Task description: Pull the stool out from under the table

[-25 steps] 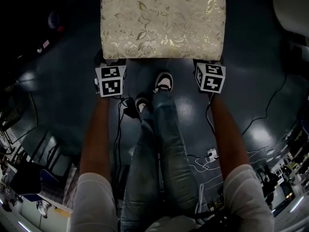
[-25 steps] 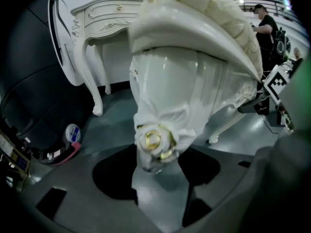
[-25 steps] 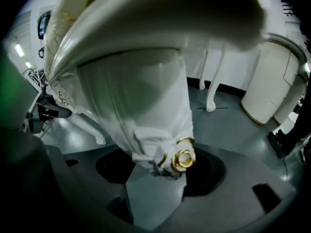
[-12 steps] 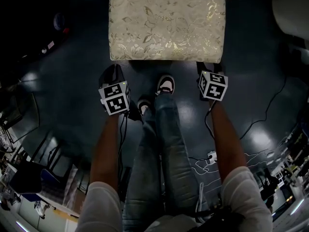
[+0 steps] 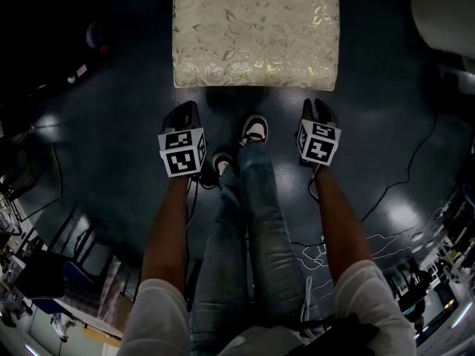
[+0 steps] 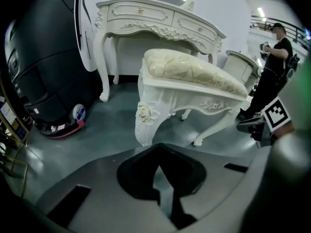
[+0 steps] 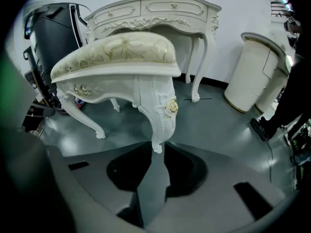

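The white carved stool (image 5: pixel 256 32) with its cream floral cushion stands on the dark floor in front of my feet. It stands clear of the white dressing table (image 6: pixel 160 21), which is behind it. My left gripper (image 5: pixel 182 115) hangs short of the stool's near left corner, apart from it. Its jaws have just been closing and are now shut on nothing (image 6: pixel 158 152). My right gripper (image 5: pixel 318 110) hangs short of the near right corner. Its jaws have also just been closing, and a narrow gap remains between them with nothing in it (image 7: pixel 154 154). The stool's front leg (image 7: pixel 160 115) stands just beyond them.
My legs and shoes (image 5: pixel 252 128) are between the two grippers. A white rounded cabinet (image 7: pixel 252 76) stands to the right, and a big black machine (image 6: pixel 43 57) to the left. Cables (image 5: pixel 408 169) trail over the floor at right. A person in black (image 6: pixel 274 67) stands far right.
Both grippers have come off the stool's near corners and drawn back toward me, the left one first. The stool stays where it was left.
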### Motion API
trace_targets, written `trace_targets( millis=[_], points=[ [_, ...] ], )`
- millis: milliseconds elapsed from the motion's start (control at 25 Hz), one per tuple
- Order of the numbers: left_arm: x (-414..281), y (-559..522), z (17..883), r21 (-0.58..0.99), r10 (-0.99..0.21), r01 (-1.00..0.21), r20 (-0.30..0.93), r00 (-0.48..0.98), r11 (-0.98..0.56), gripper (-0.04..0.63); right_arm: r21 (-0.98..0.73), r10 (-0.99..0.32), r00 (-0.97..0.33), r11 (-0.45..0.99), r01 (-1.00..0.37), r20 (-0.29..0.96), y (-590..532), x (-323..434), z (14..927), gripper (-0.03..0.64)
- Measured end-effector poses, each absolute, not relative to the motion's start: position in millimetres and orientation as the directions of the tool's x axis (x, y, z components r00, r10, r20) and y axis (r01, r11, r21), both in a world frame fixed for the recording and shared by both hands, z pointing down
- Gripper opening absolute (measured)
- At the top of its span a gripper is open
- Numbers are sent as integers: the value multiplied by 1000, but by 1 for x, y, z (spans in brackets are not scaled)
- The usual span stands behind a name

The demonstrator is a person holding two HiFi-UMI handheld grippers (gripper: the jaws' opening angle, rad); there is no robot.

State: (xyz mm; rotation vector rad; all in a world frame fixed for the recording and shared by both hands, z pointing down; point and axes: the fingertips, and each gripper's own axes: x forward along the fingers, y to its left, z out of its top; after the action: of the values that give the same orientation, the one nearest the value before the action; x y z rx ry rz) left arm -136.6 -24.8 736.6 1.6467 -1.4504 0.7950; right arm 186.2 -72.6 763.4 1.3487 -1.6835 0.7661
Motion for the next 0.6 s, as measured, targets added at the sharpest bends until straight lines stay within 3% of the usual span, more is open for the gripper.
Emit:
trace_targets(
  millis=[80,160,600],
  points=[
    [-137,-24,723,140,-503,-989,852,145,-48,9,64,-484,-49,214,-975,874,-72,188,748,27],
    [-138,-27,706,134,-518,-990,844,139,-47,9,88,-509,-26,198,-976,860,-76,189,730,6],
    [-139,-27,583,159,-582,-987,805,115,25,9,-28,-526,-49,47,-999,849,-67,184,620,0]
  ],
)
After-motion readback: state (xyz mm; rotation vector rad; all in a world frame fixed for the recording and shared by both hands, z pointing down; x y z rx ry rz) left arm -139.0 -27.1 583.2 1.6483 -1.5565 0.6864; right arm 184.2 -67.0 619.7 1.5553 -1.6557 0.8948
